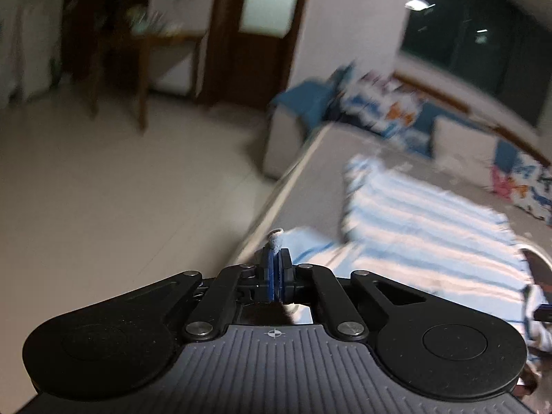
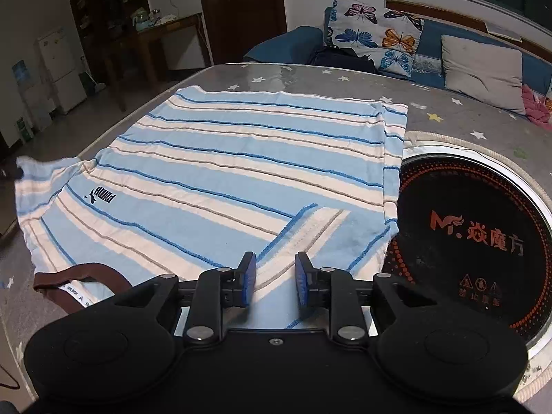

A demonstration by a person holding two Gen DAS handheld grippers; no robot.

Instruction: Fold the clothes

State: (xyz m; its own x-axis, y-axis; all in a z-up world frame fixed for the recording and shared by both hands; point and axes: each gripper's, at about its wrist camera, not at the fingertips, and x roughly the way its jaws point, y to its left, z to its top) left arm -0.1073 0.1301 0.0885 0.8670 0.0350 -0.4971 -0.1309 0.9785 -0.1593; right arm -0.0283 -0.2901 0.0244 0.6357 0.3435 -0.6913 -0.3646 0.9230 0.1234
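Note:
A light-blue and white striped T-shirt with a brown collar lies spread on the grey star-patterned table. Its right sleeve is folded in over the body. My right gripper is open and empty, just above the folded sleeve near the shirt's shoulder. My left gripper is shut on the edge of the left sleeve, a small bit of cloth poking out between its pads, and holds it lifted at the table's left edge. The shirt also shows blurred in the left wrist view.
A round black induction cooktop is set in the table, right of the shirt. A blue sofa with butterfly cushions and a grey pillow stands behind. The floor lies left of the table edge.

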